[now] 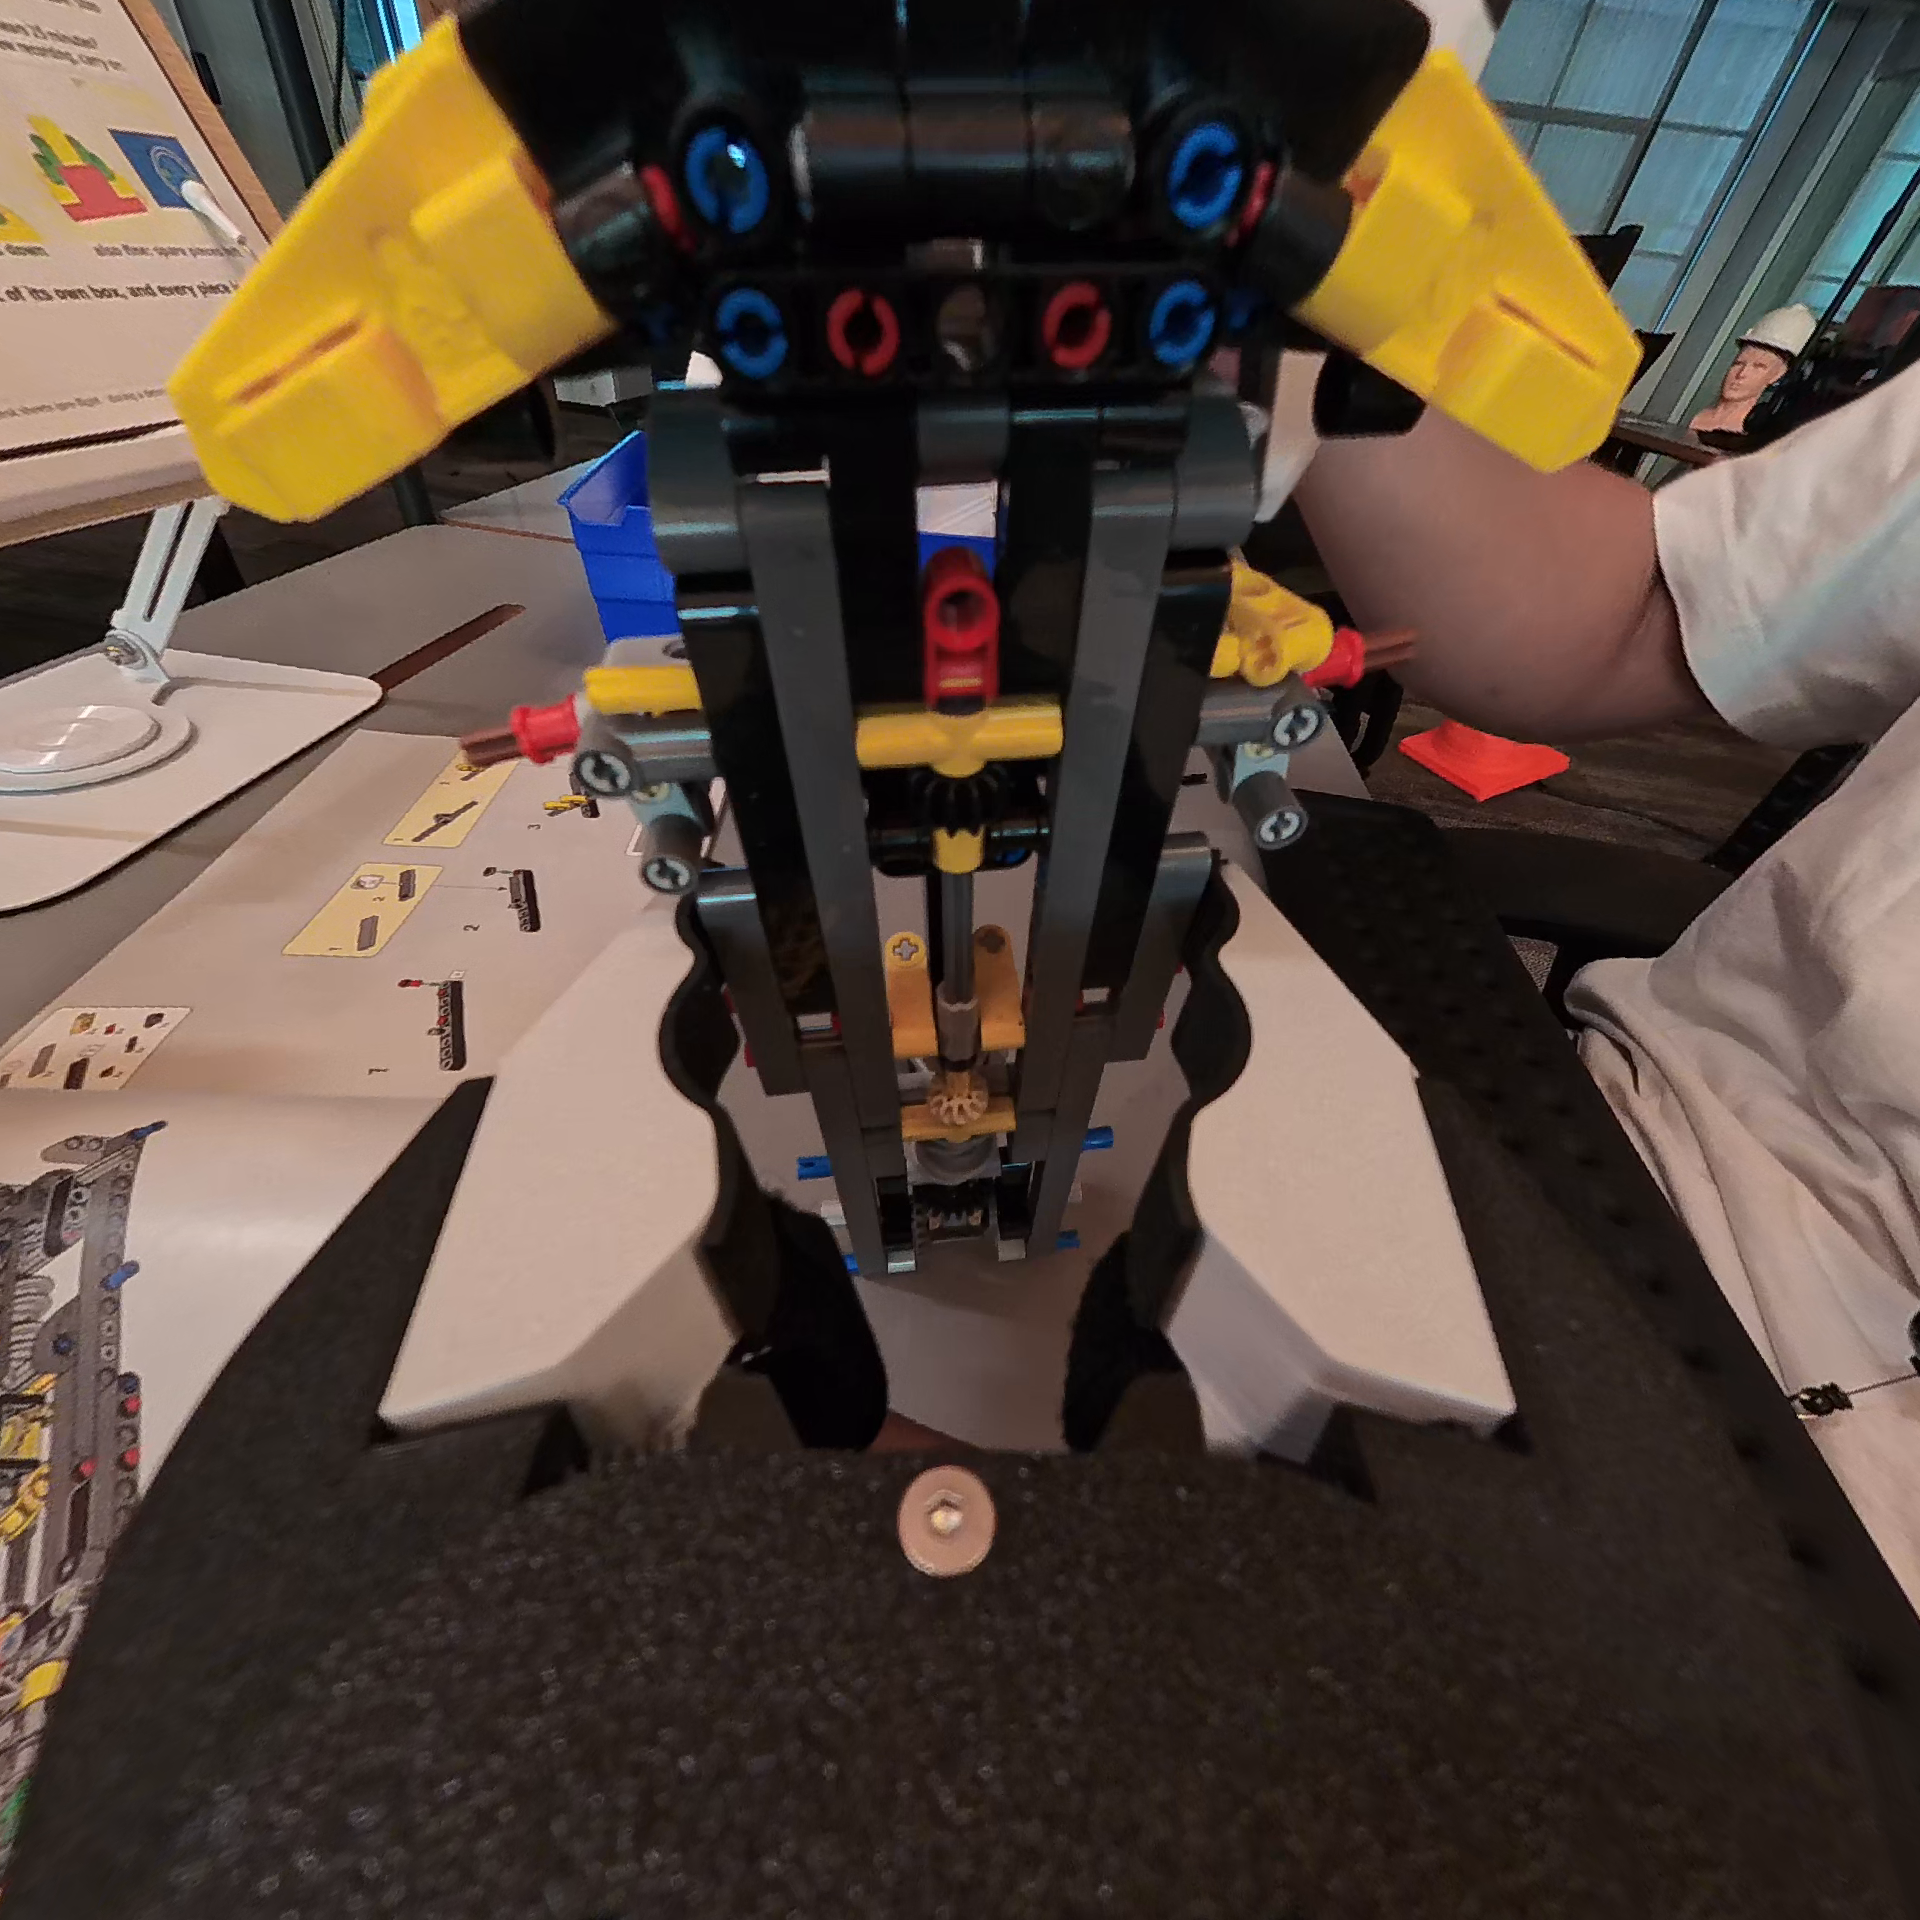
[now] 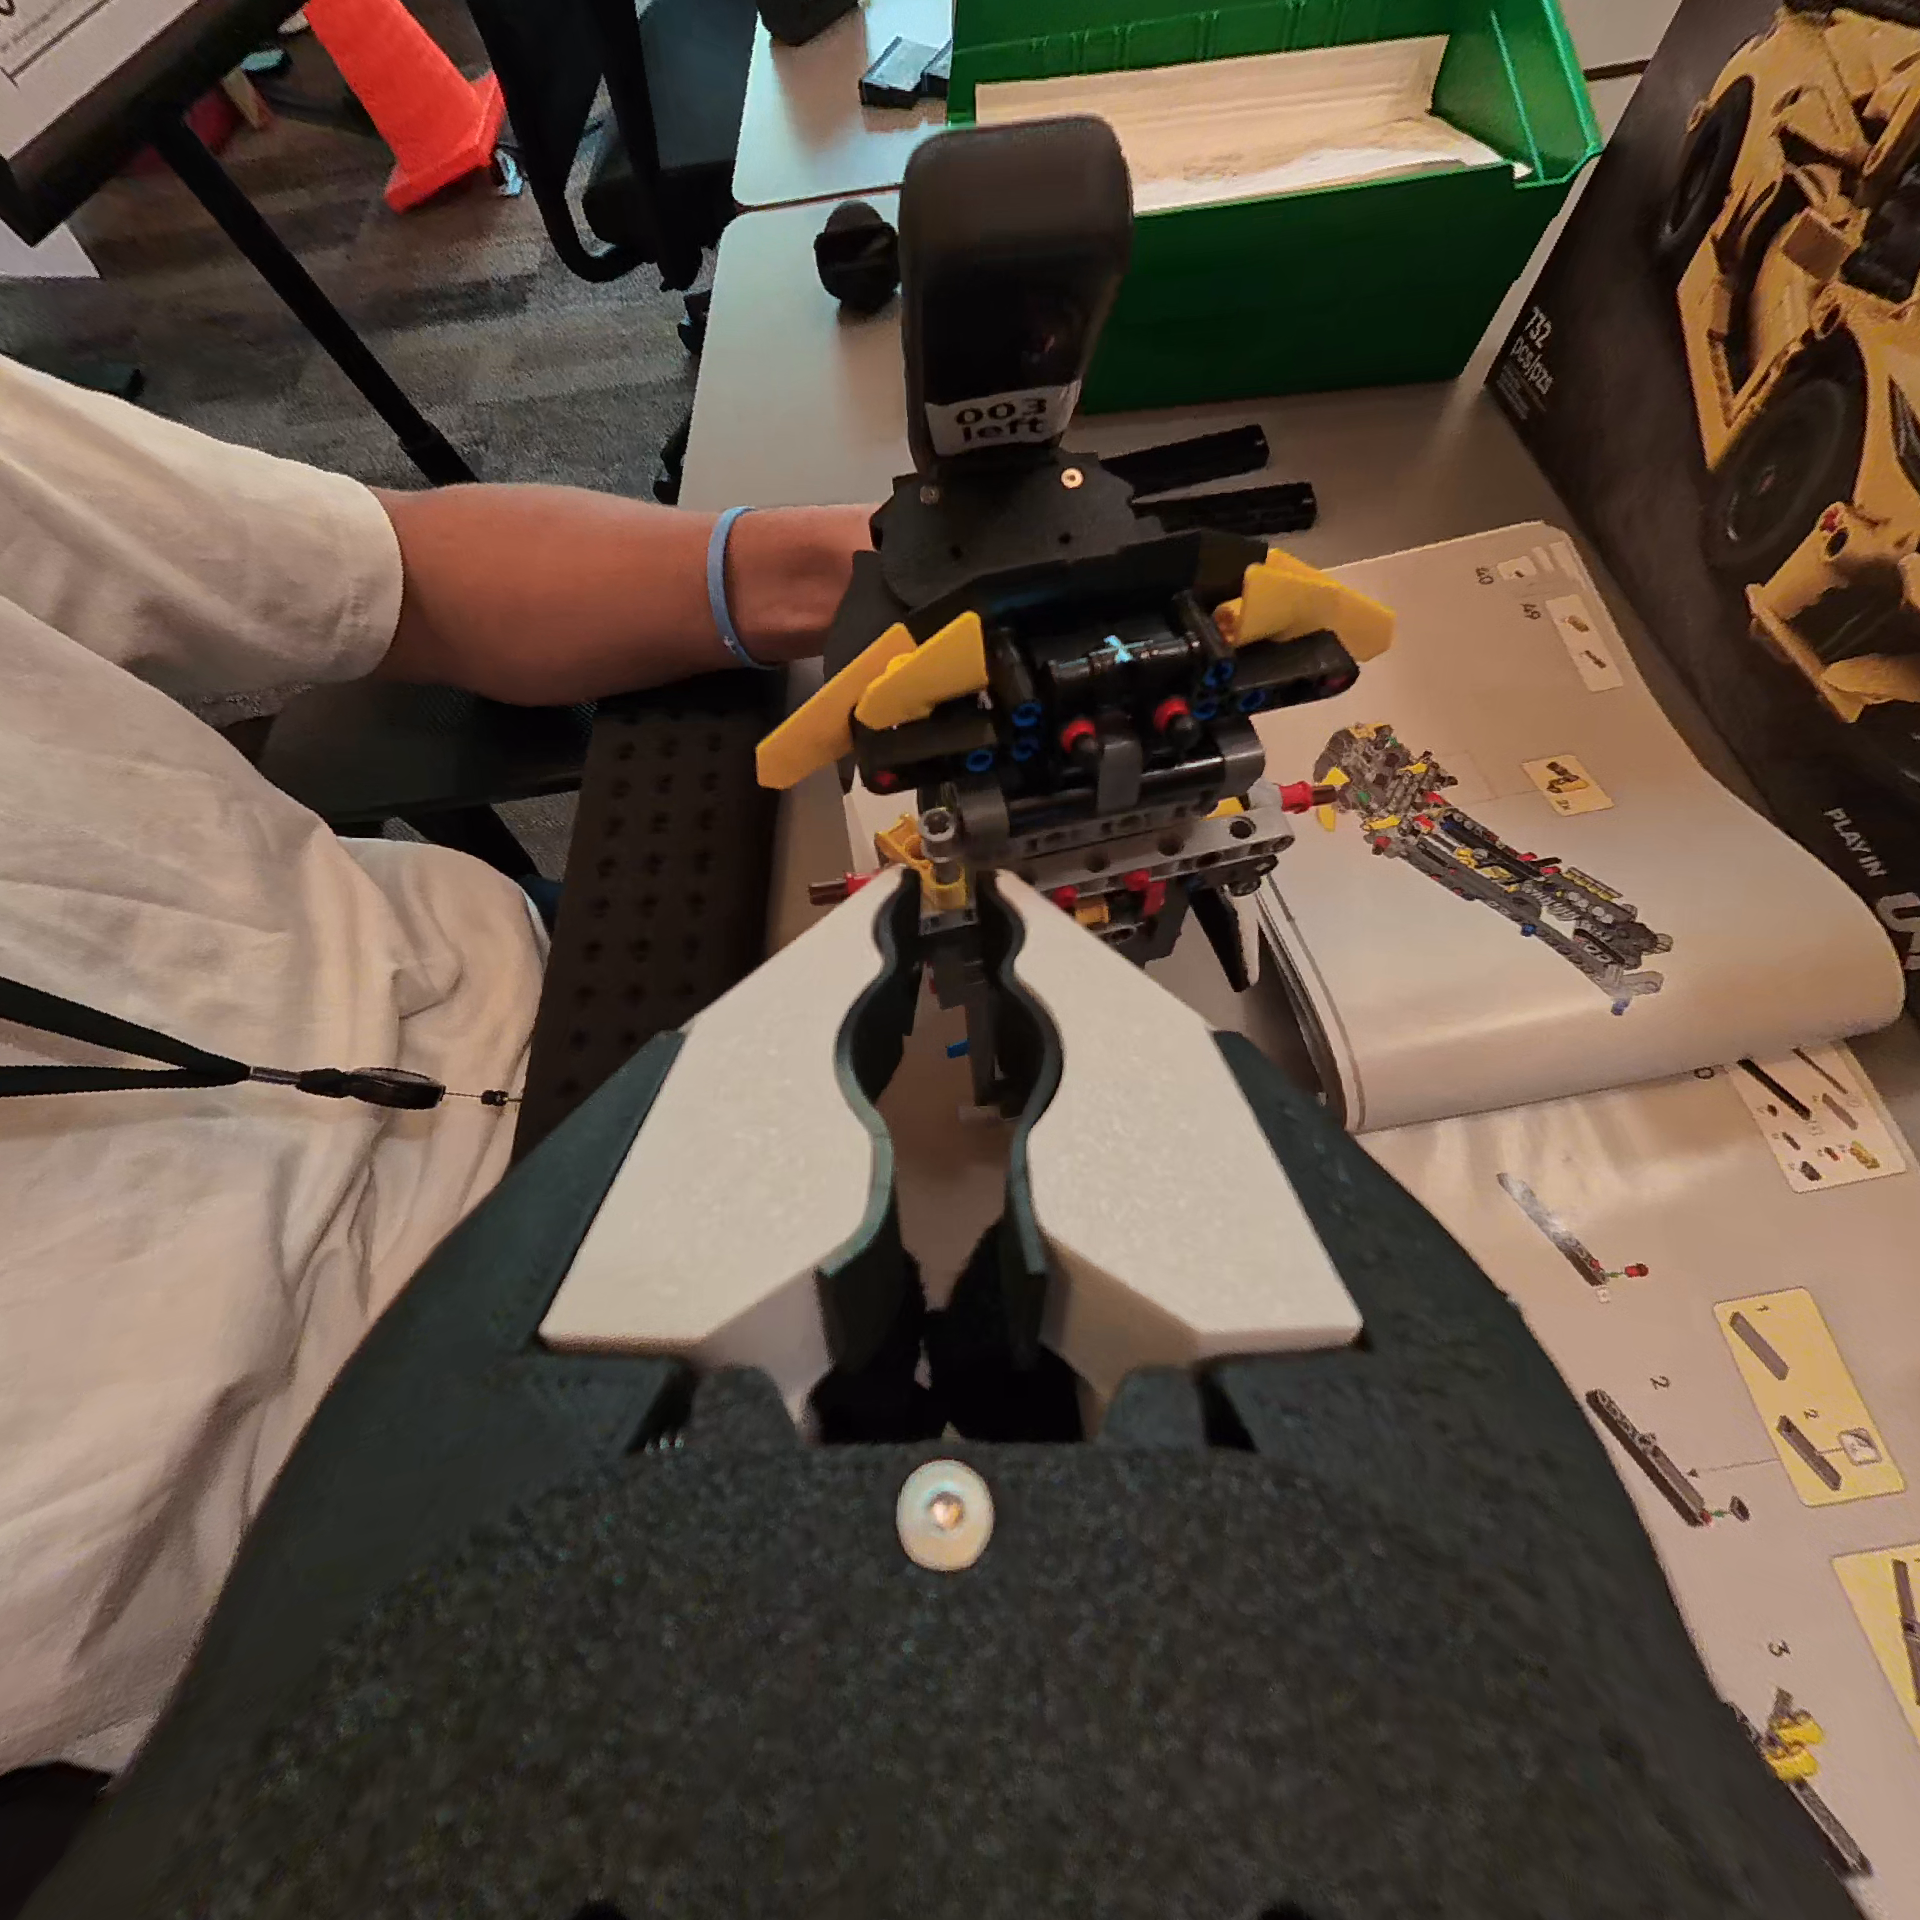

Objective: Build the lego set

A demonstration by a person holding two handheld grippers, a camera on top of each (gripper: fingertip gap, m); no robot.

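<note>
Here the chassis (image 1: 961, 831) fills the centre of the left view, long axis vertical, yellow panels toward the top. The left gripper (image 1: 956, 997) clamps its lower half. The right gripper (image 2: 951, 904), nearly closed, pinches a yellow pin (image 2: 943, 883) on it.

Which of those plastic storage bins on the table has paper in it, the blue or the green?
The green bin, in the right wrist view: white sheets lie inside. The blue bin, seen in the left wrist view, sits mostly hidden behind the lego model, so its contents cannot be seen.

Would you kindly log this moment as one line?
left gripper: shut on lego chassis | right gripper: shut on chassis side | instruction booklet: open on table
</note>
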